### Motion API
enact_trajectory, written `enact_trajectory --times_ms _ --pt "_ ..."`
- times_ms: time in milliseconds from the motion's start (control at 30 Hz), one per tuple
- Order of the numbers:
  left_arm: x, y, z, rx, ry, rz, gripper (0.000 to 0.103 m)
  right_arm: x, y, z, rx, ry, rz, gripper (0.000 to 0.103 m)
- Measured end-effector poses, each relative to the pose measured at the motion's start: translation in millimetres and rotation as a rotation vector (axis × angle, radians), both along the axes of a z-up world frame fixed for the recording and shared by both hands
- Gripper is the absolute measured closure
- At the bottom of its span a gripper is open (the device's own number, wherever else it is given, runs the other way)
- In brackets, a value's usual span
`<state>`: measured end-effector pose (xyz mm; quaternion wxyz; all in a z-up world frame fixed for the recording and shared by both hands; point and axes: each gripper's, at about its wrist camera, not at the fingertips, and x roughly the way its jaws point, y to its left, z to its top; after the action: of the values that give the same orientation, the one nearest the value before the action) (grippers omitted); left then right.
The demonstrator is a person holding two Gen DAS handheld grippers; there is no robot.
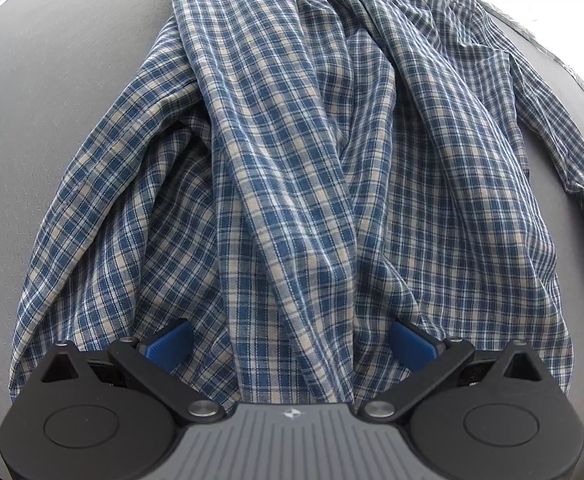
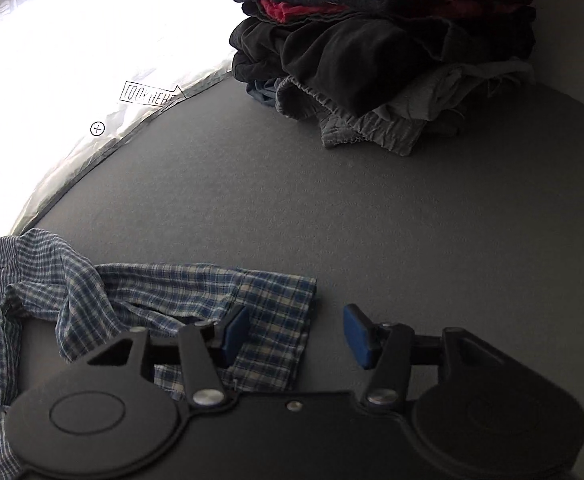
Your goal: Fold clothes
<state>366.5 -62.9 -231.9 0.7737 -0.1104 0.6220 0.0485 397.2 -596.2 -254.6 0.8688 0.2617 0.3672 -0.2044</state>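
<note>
1. Your left gripper [image 1: 291, 346] pointed steeply down over the shirt [image 1: 292, 160], its jaws spread wide with bunched plaid cloth between them; the blue pads [image 1: 170, 344] stood clear of the fabric, so nothing was pinched.
2. The shirt lay crumpled in long folds across the grey table [image 1: 60, 100].
3. Your right gripper [image 2: 295, 338] hung with its jaws apart, gripping nothing.
4. Its left pad [image 2: 236, 334] sat over the sleeve cuff [image 2: 276, 320]; the right pad was over bare table.
5. A stack [image 2: 379, 48] of dark folded clothes sat well apart, at the table's far side.
</note>
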Motion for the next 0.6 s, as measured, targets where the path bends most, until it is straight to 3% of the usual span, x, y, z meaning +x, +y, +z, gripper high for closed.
enact_trajectory --times_ms 67,133,233,300,400,600 --pt "-0.7 0.1 -0.6 0.003 0.000 -0.002 0.000 4.2 -2.1 -1.6 0.045 -0.022 0.031 0.090" --pt "-1.8 -1.7 -4.9 0.009 0.002 -0.006 0.000 9.0 -1.1 3.7 0.035 -0.050 0.070 0.100" --pt "-0.8 -7.1 -7.1 0.014 0.002 -0.012 0.000 10.3 1.9 35.0 -0.148 -0.113 0.094 0.102" --pt "0.8 -9.1 -6.7 0.014 0.001 -0.010 0.000 3.4 -2.4 61.1 -0.257 -0.178 0.049 0.102" --pt "1.3 -12.3 -9.4 0.022 0.006 -0.011 0.000 -3.5 -20.4 79.5 -0.297 -0.226 -0.048 0.102" --pt "1.9 -20.4 -8.7 0.033 0.008 -0.026 0.000 13.9 -56.0 25.1 -0.239 0.025 -0.115 0.100"
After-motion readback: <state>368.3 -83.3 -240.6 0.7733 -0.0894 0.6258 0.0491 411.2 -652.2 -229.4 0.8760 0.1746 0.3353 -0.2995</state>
